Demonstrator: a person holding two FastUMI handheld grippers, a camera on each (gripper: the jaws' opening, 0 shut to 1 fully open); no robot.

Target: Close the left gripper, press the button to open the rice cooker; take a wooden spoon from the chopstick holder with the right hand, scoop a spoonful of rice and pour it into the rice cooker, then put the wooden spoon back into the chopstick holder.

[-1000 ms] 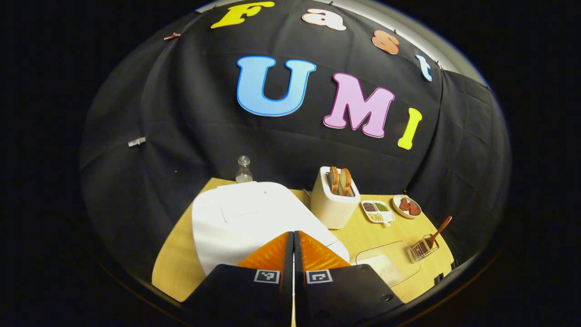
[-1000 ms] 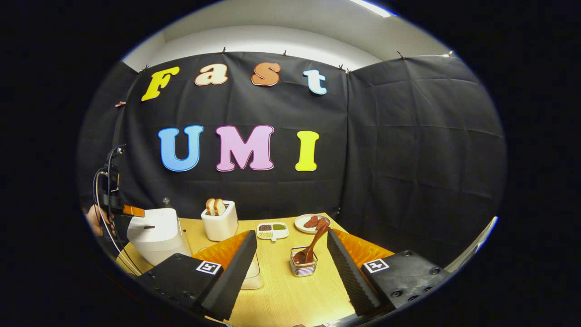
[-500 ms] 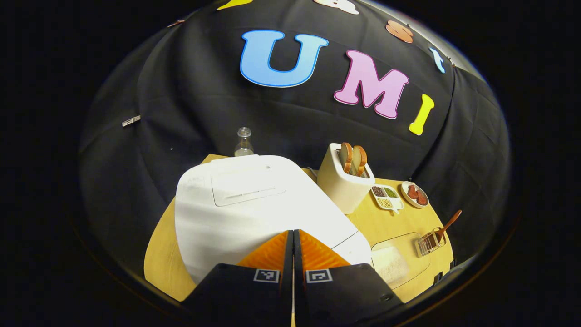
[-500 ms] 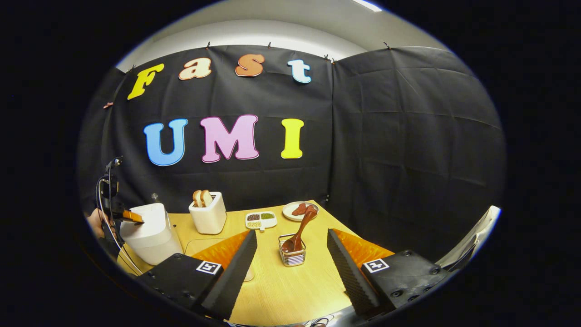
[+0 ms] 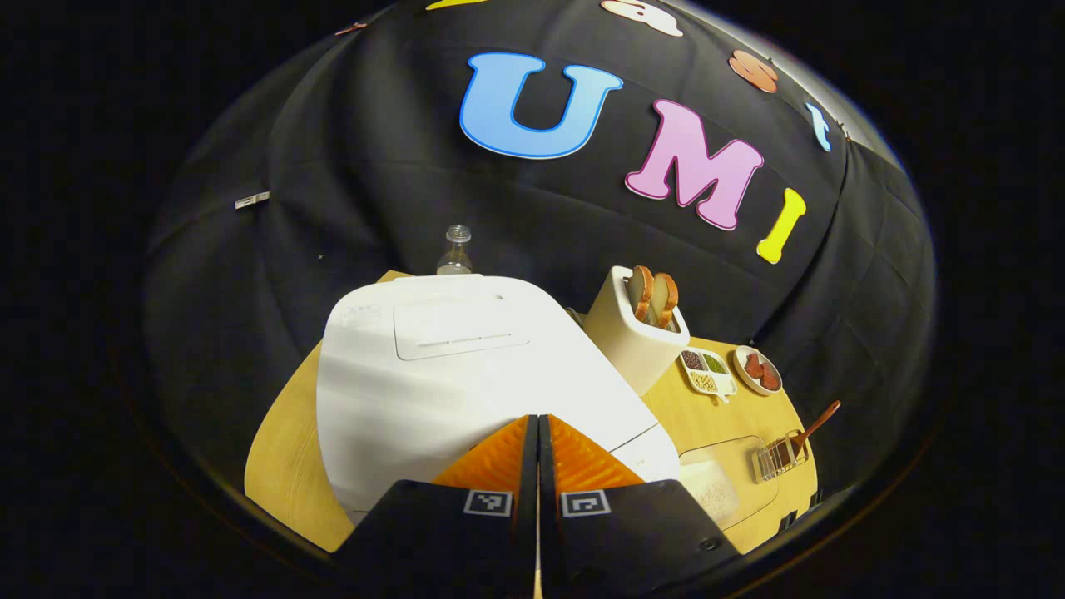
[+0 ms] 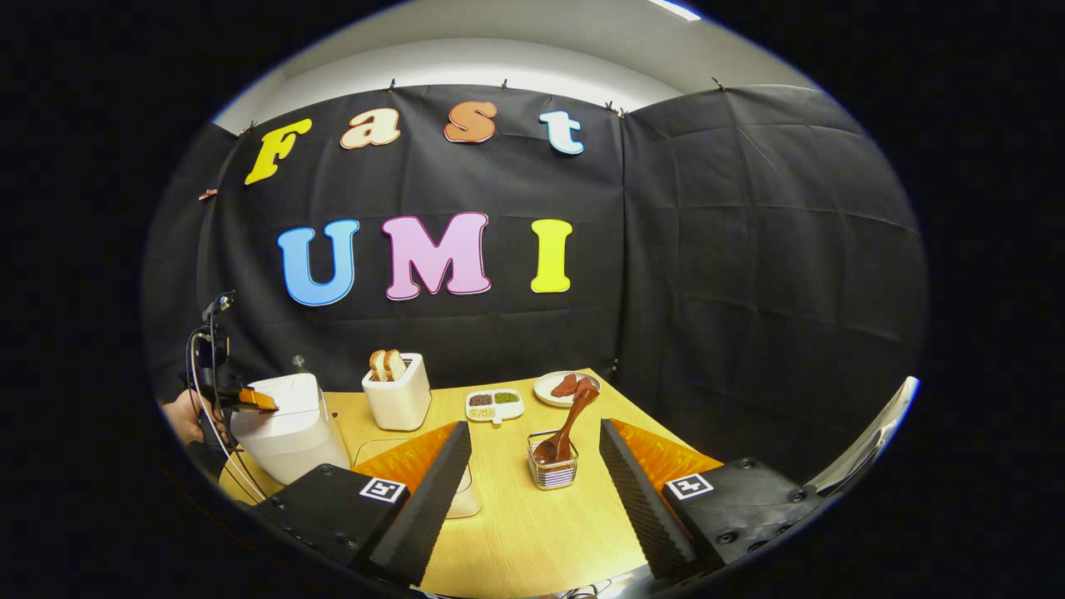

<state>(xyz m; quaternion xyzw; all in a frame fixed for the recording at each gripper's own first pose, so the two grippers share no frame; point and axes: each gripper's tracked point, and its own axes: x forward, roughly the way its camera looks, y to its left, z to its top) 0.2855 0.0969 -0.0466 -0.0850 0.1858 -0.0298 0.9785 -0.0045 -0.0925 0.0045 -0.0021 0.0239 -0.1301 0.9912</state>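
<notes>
Surface: one pale wooden table, black cloth walls on the far and right sides, a white ceiling strip above.

My left gripper: fingers pressed together, nothing between them, tips over the front edge of the white rice cooker, whose lid is down. I cannot tell whether the tips touch it. In the right gripper view, that gripper sits at the cooker's top front, a hand behind it.

My right gripper: fingers spread wide, empty, raised above the table with the chopstick holder seen between them, well apart from both.

Count:
- Wooden spoon, one, standing tilted in the wire holder.
- Clear tray of rice, one, just right of the cooker.
- Toaster, one, with two bread slices.
- Divided dish, one.
- Round plate, one.
- Clear bottle, one, behind the cooker.
</notes>
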